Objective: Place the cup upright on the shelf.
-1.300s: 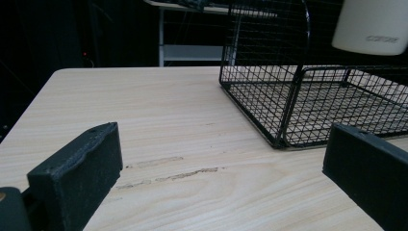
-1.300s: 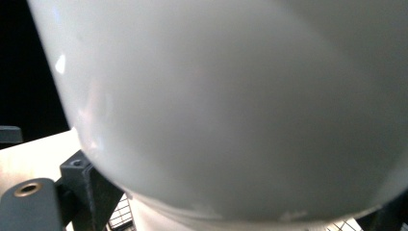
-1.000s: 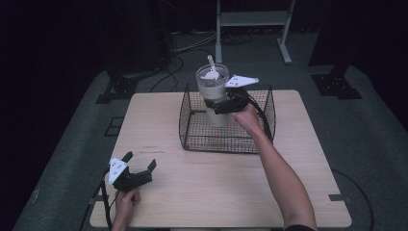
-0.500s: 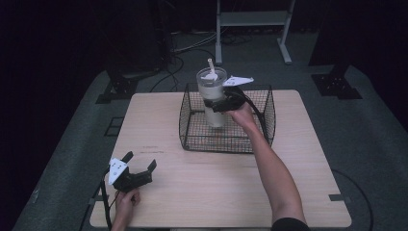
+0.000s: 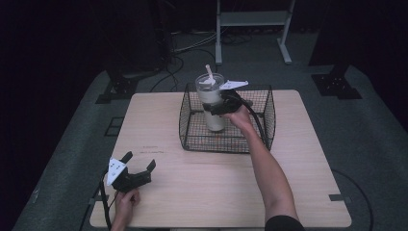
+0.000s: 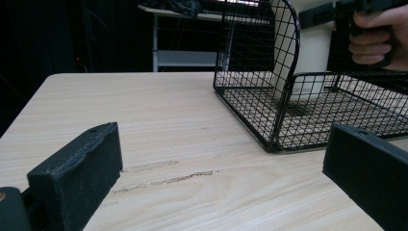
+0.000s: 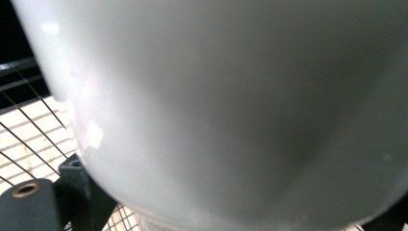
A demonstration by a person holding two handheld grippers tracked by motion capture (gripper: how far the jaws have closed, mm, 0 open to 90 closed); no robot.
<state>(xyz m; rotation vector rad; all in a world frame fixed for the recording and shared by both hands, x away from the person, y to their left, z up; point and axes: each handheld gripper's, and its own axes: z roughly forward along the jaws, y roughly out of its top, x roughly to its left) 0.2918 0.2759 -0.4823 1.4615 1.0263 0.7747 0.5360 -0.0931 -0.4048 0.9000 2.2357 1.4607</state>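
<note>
The white tumbler (image 5: 211, 103) with a straw stands upright inside the black wire basket (image 5: 267, 120), clamped at mid-height between the right gripper's (image 5: 219, 107) fingers. The left gripper (image 5: 139, 169) rests near the table (image 5: 192, 192) corner, jaws spread, well apart from the basket.

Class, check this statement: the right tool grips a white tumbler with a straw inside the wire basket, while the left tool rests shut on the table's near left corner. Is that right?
Not quite: the left tool is open, not shut. The left gripper view shows its jaws spread wide with bare table between them. The rest stands: in the high view, the right tool grips the white tumbler with its straw inside the wire basket.
</note>
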